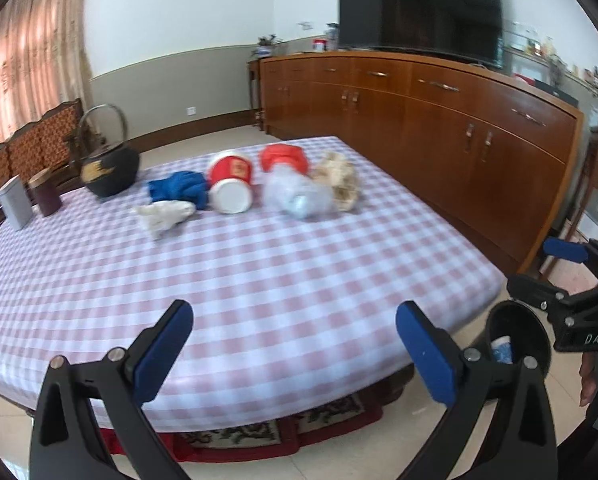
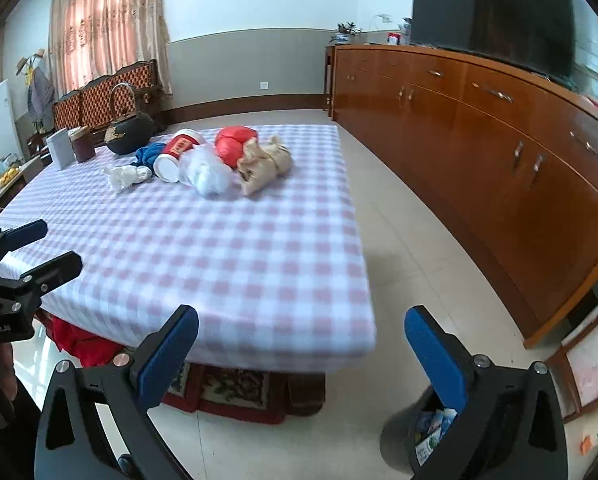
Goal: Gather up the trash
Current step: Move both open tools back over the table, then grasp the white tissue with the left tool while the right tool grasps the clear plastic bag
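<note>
Trash: I see a loose cluster of litter at the far end of the bench (image 1: 259,280), well apart from both of my claws.
Bench: checked pink-and-white cloth covers it; a red patterned rug (image 2: 227,396) shows on the floor under its near edge.
Bin: a dark bin (image 2: 403,436) stands on the floor by the bench's near right corner, partly hidden behind my right claw's finger; some wrappers lie inside it.
Left claw (image 1: 295,352): released, fingers spread wide, nothing between them, hanging over the near edge of the bench.
Right claw (image 2: 303,356): released too, fingers wide apart and empty, off the near right corner, above the floor and the bin.
Kettle: a black kettle (image 1: 109,168) with a hoop handle sits at the far left, next to a brown jar (image 1: 46,194) and a grey box (image 1: 15,204).
Brown paper (image 2: 265,166): crumpled, rightmost in the cluster.
Clear plastic bag (image 1: 299,196): crumpled, touching the brown paper, in front of a red bag (image 1: 283,158).
Red cup (image 1: 231,184): lying on its side, white base towards me.
Blue cloth (image 1: 179,188): bunched up just left of the cup.
White tissue (image 1: 163,214): crumpled, in front of the blue cloth, nearest me in the cluster.
</note>
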Motion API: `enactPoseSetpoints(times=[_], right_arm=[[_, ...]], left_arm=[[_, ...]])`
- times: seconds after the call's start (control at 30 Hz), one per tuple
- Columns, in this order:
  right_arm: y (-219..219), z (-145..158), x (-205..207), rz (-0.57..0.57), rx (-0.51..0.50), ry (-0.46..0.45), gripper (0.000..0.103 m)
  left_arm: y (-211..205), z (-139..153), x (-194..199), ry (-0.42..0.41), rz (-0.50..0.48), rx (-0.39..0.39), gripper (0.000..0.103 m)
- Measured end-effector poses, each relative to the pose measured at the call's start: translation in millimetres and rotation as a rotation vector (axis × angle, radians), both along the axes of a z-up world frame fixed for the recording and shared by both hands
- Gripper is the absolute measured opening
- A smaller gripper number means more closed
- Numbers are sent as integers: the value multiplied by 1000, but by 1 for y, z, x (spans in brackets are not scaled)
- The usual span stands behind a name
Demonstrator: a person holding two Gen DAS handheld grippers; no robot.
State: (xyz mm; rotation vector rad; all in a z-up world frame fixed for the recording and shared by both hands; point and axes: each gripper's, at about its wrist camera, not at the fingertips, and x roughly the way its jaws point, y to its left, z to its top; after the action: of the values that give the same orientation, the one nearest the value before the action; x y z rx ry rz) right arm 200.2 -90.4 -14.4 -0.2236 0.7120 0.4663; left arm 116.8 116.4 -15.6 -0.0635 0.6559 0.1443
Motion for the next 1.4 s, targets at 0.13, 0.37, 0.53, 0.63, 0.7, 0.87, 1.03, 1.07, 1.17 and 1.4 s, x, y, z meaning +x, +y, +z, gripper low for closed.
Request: enactPoseSetpoints(times=[0.13, 0.37, 0.53, 0.63, 0.7, 0.87, 1.03, 1.07, 1.17, 1.4], right_arm=[[30, 3, 8, 42, -4, -17, 103], [67, 8, 30, 62, 16, -36, 102], [94, 9, 48, 86, 9, -36, 92], [105, 8, 58, 98, 19, -34, 84], [109, 9, 65, 89, 21, -31, 83], [117, 8, 83, 70, 32, -33, 82], [138, 6, 93, 127, 40, -22, 73], [143, 4, 95, 139, 39, -17, 71], [166, -3, 105, 171, 16, -6, 68], [207, -28, 138, 166, -75, 22, 57]], left_arm=[[32, 0, 1, -5, 53, -14, 102], [77, -1, 12, -10, 111, -11, 102], [99, -4, 23, -9, 132, -22, 101], [109, -5, 29, -8, 141, -29, 100], [115, -6, 33, -8, 145, -28, 99], [129, -12, 44, 7, 156, -39, 98], [139, -19, 56, 26, 165, -45, 96], [142, -20, 60, 30, 167, -48, 95], [150, -23, 71, 40, 171, -57, 93], [168, -37, 111, 93, 168, -80, 87]])
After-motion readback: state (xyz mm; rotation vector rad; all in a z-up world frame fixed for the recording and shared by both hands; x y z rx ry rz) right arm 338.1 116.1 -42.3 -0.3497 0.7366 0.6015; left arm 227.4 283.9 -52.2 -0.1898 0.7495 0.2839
